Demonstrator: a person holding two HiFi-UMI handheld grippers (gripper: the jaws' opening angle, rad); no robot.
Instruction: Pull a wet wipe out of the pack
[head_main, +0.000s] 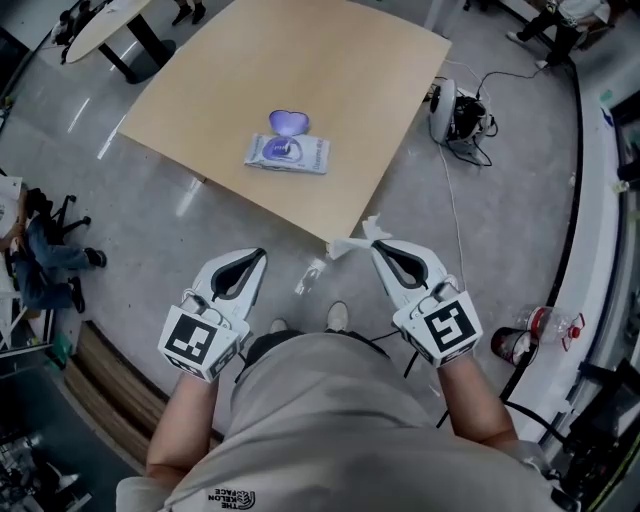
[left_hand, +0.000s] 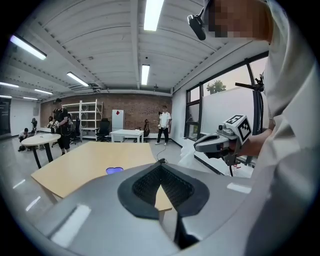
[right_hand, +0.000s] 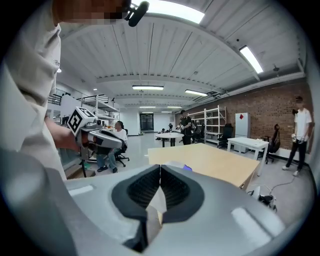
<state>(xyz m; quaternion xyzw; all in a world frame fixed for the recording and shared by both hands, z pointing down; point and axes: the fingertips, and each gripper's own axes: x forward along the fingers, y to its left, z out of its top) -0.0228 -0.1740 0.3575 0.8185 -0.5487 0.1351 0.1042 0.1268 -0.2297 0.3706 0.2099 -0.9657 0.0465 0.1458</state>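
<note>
1. Overhead, my head view shows the wet wipe pack (head_main: 287, 153) lying flat on the tan table (head_main: 210, 90), well apart from both tools, with its purple lid (head_main: 288, 122) flipped open on the far side.
2. That same view puts the right gripper (head_main: 378, 247) just off the table's near corner, with a crumpled white wipe (head_main: 352, 241) sticking out of its tip.
3. My right gripper view confirms the hold: the right gripper (right_hand: 160, 172) has its jaws pressed together on a thin fold of the wipe (right_hand: 158, 201). The head view cannot show that contact.
4. The left gripper (head_main: 257, 257) hangs beside my body over the grey floor (head_main: 190, 220), clear of the table.
5. Only the left gripper view settles its state. There the left gripper (left_hand: 160, 170) has its dark pads meeting, with nothing between them.
6. From the left gripper view I see just the purple lid (left_hand: 114, 170) above the jaw housing; the pack's body is hidden.
7. The right gripper view catches the lid (right_hand: 187, 168) as a small purple patch on the table edge.
8. Each gripper view also shows the other tool side-on, which the head view gives only from above.
</note>
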